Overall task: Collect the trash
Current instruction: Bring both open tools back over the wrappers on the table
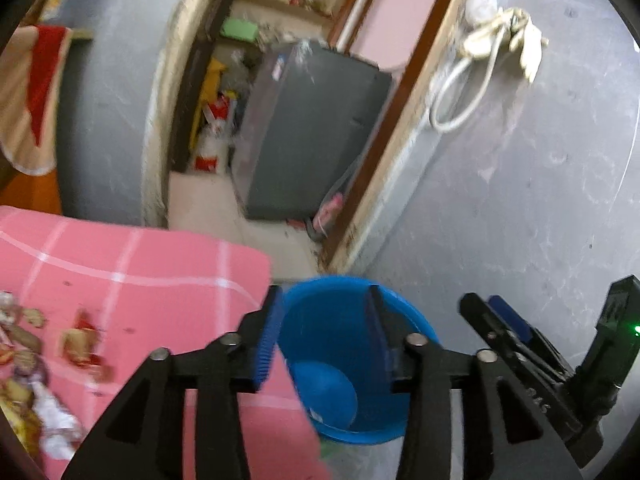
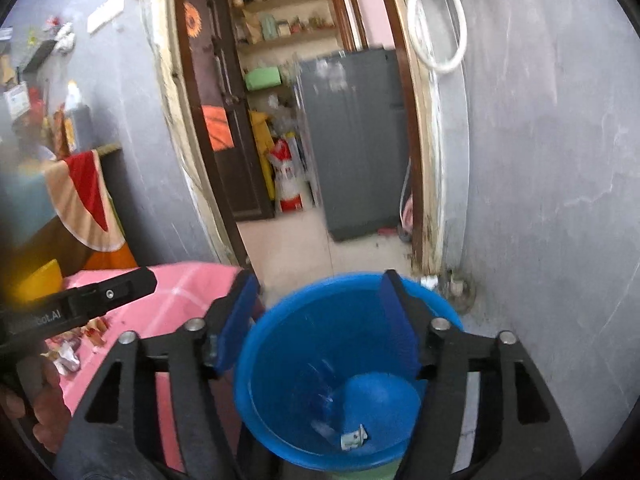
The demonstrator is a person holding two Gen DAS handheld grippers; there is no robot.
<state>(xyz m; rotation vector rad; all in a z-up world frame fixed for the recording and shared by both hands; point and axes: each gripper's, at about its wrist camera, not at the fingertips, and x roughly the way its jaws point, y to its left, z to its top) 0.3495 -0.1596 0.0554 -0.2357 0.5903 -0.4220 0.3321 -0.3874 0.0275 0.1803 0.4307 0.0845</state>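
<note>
A: Trash (image 1: 36,364), wrappers and crumpled scraps, lies scattered on the pink checked cloth of the bed (image 1: 160,280), toward its left edge in the left wrist view. One small crumpled piece (image 2: 354,438) sits at the bottom of the blue bucket (image 2: 280,320).

B: Where is the bucket?

A: On the floor, just beside the bed's corner, near the grey wall and the doorway.

B: And the left gripper (image 1: 322,334)?

A: Its fingers are spread, with nothing between them, only the bucket's mouth beyond.

B: The right gripper (image 2: 318,320)?

A: Its blue-padded fingers are spread wide over the bucket and carry nothing. The pads touch no object.

B: Anything else?

A: A hand (image 2: 44,408) grips the left gripper's handle at the lower left of the right wrist view. Through the doorway stands a grey fridge (image 2: 356,140).
</note>
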